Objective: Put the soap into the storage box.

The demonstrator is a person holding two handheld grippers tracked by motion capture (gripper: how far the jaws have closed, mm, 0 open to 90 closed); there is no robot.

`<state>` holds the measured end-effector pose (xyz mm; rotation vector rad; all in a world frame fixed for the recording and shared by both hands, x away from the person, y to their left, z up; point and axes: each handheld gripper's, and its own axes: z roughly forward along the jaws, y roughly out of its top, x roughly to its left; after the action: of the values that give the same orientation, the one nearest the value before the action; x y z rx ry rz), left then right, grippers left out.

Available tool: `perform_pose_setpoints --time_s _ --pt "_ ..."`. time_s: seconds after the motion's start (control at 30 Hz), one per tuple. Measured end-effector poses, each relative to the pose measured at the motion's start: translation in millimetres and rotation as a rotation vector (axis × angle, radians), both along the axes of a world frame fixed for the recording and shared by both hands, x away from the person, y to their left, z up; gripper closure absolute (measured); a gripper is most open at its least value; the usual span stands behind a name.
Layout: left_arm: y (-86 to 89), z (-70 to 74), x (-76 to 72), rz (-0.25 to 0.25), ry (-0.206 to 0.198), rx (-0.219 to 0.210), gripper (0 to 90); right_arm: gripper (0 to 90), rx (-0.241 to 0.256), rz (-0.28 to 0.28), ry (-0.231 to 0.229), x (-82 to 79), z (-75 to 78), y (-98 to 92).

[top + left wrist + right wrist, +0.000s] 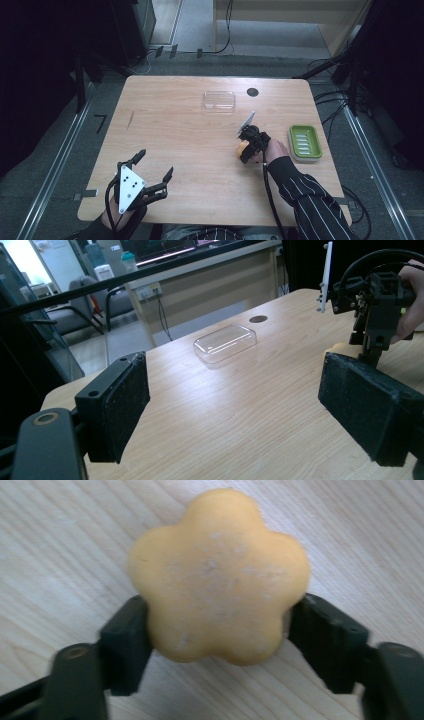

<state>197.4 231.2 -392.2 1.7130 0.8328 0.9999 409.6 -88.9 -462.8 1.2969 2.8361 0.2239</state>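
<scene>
1. Our right gripper (pixel 243 150) is clamped on the soap (pixel 218 575), a yellow flower-shaped bar. The jaws press its two sides low down, so the lobes keep it from slipping.
2. The soap sits right of the table's (pixel 175 145) middle, low over the wood; we cannot tell whether it touches.
3. The green dish (pixel 305 142) lies just to the right, ribbed side up, probably where the soap belongs.
4. The clear lid (pixel 219 100) rests farther back, apart from the dish, leaving it open for loading.
5. Our left gripper (pixel 150 172) hangs near the front edge, jaws spread wide and empty, out of the way.
</scene>
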Motion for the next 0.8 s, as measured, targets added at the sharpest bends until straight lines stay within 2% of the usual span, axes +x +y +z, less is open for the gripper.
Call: perform_pose_setpoints --time_s 0.2,0.33,0.8 --pt "0.1 0.1 -0.2 0.0 0.0 -0.001 13.5 39.5 -0.015 0.014 -0.002 -2.0 0.3 2.3" --pt "0.1 0.0 -0.3 0.001 0.0 -0.003 13.5 39.9 -0.034 0.029 -0.015 -4.0 0.4 4.0" --pt "0.1 0.0 -0.5 0.002 -0.001 -0.004 13.5 40.0 -0.023 0.044 -0.041 -5.8 5.6 1.1"
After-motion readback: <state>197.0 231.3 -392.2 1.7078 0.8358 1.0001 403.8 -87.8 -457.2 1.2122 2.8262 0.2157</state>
